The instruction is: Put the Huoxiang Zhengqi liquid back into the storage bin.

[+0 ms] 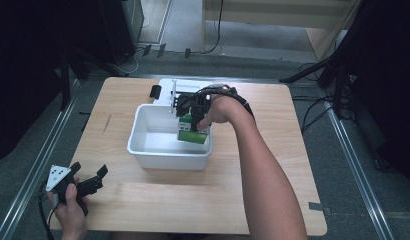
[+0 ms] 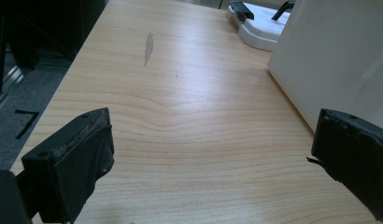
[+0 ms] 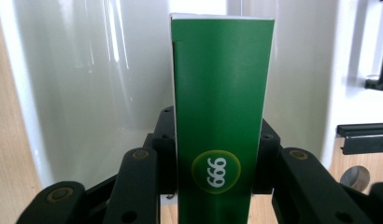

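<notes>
My right gripper (image 1: 193,121) clamped on a green box (image 1: 193,134) inside the white bin (image 1: 143,150) mid-tabletop (image 1: 273,165), my left gripper (image 1: 90,181) spread apart at the near left corner

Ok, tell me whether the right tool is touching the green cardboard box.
Touching: the right gripper view shows the right tool clamping both sides of the green cardboard box.
</notes>
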### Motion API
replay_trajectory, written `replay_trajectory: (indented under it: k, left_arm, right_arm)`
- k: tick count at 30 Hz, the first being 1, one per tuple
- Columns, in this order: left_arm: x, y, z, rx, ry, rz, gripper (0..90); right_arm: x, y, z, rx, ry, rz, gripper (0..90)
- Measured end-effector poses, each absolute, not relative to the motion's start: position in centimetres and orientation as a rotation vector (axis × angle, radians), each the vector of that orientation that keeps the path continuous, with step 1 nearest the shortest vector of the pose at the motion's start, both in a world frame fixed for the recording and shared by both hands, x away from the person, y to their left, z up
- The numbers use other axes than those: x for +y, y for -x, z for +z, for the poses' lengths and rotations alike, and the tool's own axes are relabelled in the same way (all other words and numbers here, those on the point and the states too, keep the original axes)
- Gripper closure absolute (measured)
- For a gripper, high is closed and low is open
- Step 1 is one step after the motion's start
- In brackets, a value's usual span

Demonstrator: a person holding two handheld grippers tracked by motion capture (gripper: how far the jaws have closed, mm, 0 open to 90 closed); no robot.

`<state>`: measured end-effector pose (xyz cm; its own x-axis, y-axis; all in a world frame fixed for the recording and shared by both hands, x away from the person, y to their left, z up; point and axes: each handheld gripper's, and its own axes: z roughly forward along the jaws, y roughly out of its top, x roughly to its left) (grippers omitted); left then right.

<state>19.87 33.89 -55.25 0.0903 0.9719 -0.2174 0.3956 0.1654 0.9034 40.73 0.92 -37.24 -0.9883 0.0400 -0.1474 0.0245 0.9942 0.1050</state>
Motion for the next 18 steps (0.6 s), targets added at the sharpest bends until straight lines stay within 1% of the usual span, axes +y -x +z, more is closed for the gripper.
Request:
replay_trajectory:
  k: [9,18]
  left_arm:
    - [33.9,-19.9,-55.2,1.472,-1.394,0.745,0.0]
    - [33.9,-19.9,-55.2,1.471,-1.395,0.749,0.0]
  right_arm:
    - [1.3,-40.9,-39.0,3.003,-0.060,0.137,64.0]
    - [1.1,-41.1,-39.2,3.002,-0.077,0.109,62.4]
